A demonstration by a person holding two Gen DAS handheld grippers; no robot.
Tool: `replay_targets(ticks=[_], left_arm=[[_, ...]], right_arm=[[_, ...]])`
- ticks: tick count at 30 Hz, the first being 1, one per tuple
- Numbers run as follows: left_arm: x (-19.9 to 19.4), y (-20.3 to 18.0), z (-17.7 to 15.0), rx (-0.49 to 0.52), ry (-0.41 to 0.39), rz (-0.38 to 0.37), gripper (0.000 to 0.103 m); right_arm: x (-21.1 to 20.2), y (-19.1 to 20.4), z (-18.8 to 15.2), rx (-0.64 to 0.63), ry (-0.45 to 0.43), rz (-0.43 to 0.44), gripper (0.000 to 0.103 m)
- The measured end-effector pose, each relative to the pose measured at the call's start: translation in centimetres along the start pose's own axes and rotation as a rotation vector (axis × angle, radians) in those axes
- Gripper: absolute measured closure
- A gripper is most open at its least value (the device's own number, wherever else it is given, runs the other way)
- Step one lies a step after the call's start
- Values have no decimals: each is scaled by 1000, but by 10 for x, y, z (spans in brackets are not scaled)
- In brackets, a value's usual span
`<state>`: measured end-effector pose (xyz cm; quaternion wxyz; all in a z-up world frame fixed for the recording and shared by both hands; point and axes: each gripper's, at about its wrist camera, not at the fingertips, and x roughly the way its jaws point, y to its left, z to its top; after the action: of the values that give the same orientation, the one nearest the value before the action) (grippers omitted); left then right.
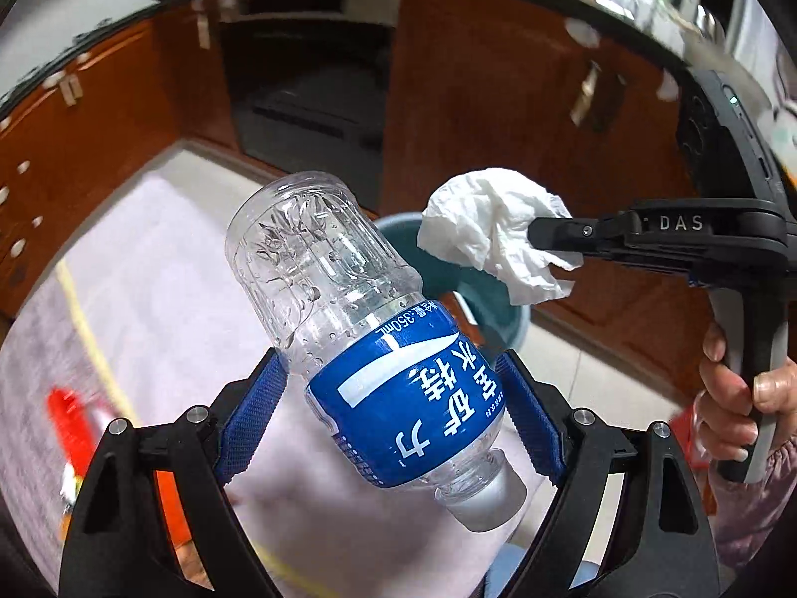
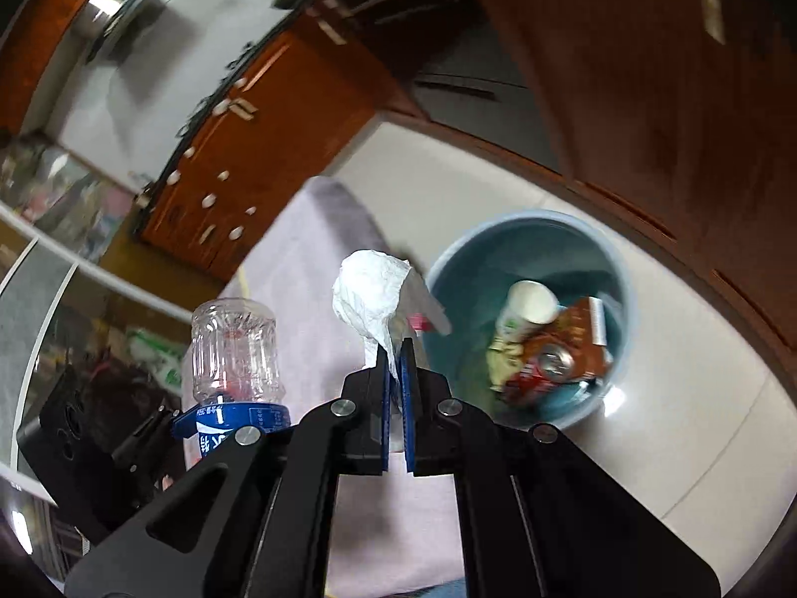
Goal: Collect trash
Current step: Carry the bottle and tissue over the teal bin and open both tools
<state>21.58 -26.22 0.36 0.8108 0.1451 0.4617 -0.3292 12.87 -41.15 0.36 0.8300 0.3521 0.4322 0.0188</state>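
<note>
Left gripper (image 1: pixel 393 418): jaws wide, clamped on the blue-labelled plastic bottle (image 1: pixel 358 349), cap toward the camera. Right gripper (image 2: pixel 397 349): jaws closed, pinching a crumpled white tissue (image 2: pixel 371 294). Blue bin (image 2: pixel 617 269) on the floor just beyond, holding a can (image 2: pixel 543 369) and a paper cup (image 2: pixel 528 309).

Even indoor light, glare on countertop (image 2: pixel 124 74) upper left; bg motion-blurred, strong fisheye warp + dark vignette at edges.
</note>
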Motion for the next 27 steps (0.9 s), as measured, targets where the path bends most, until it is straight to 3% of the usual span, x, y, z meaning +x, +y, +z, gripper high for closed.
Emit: replay_targets(ticks=[9, 15, 27], left_arm=[[95, -36, 28, 81, 134, -3, 17], [142, -39, 35, 85, 205, 29, 17], [161, -43, 42, 54, 223, 47, 16]], right_arm=[[19, -64, 1, 100, 28, -49, 99], [37, -81, 5, 125, 63, -67, 99], [58, -83, 9, 132, 97, -83, 99]])
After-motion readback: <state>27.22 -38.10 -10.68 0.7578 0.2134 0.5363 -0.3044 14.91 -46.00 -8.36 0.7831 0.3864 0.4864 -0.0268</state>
